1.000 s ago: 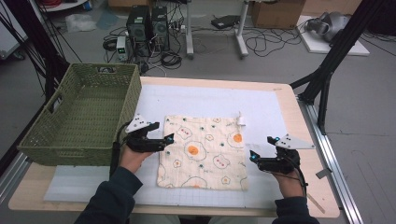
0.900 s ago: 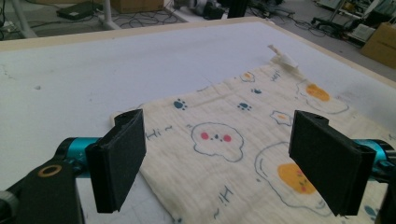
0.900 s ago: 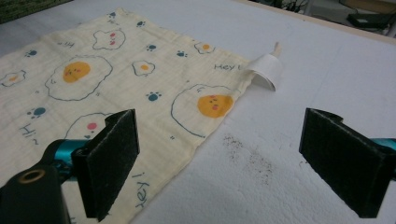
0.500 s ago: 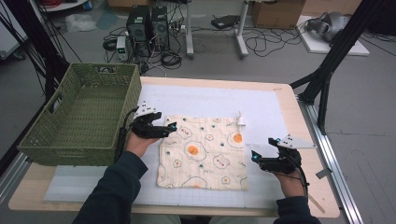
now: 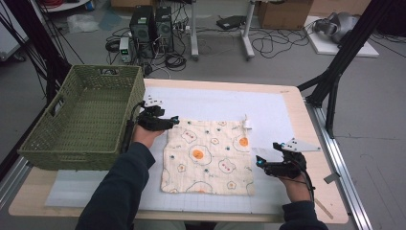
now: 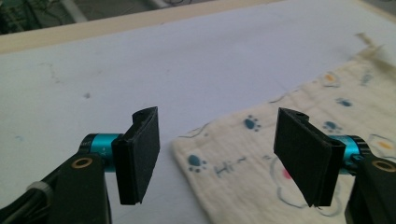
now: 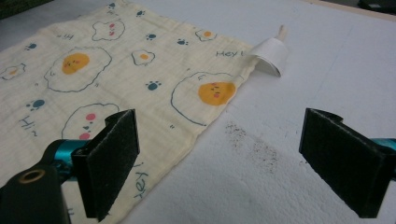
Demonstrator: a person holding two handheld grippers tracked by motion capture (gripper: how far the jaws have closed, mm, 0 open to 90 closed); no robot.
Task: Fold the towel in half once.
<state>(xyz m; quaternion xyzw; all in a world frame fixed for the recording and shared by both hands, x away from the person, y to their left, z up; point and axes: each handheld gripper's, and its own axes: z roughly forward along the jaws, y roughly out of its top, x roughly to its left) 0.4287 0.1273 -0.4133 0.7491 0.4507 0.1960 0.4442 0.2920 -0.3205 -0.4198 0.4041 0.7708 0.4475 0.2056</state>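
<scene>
A cream cloth printed with fried eggs and paw prints lies flat on the white mat. A white tag sticks out at its far right corner. My left gripper hovers open at the cloth's far left corner, that corner lying between its jaws in the left gripper view. My right gripper is open beside the cloth's right edge; nothing is between its jaws but cloth edge and mat. The tag shows farther off in the right gripper view.
A green woven basket stands at the table's left, close to my left hand. The wooden table edge runs to the right of the mat. Black frame legs, cables and computer towers are on the floor beyond.
My left gripper has moved away from me along the cloth's left edge to its far left corner. The right gripper has stayed in place.
</scene>
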